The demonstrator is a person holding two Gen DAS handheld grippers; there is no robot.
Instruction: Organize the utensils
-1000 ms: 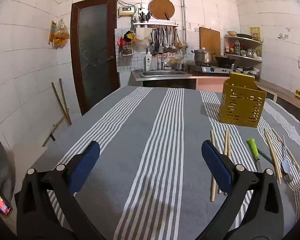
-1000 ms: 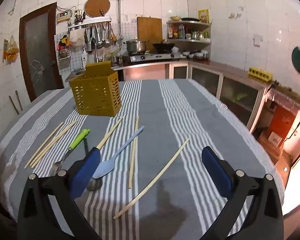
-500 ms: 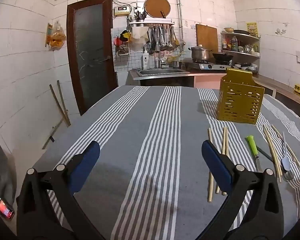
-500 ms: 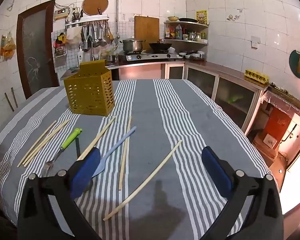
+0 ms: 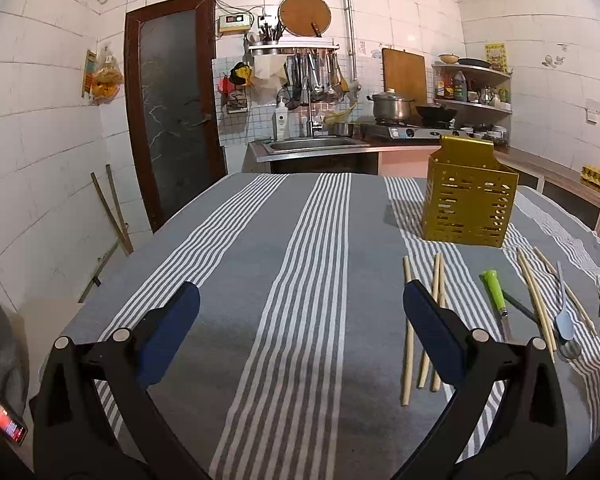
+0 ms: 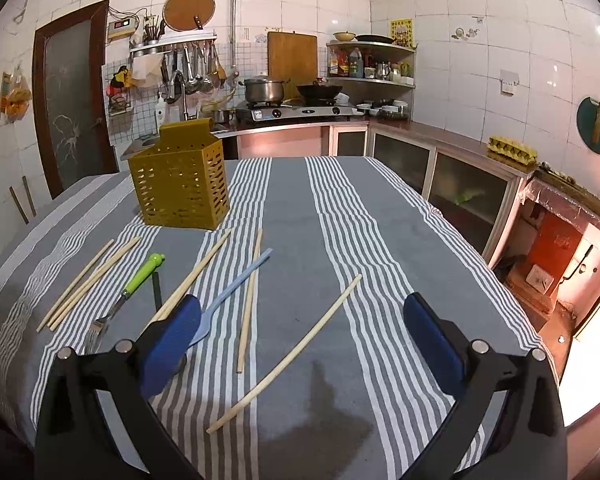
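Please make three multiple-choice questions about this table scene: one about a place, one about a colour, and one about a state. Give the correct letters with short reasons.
1. Where does the yellow utensil holder stand?
A. on the striped tablecloth, beyond the utensils
B. on the stove
C. in the sink

2. What colour is the fork's handle?
A. red
B. green
C. black

3. What is the state of the right claw?
A. shut on a chopstick
B. shut on the spatula
C. open, holding nothing

Answers:
1 A, it stands upright on the cloth behind the chopsticks.
2 B, the handle is bright green.
3 C, its blue pads stand wide apart above the long chopstick.
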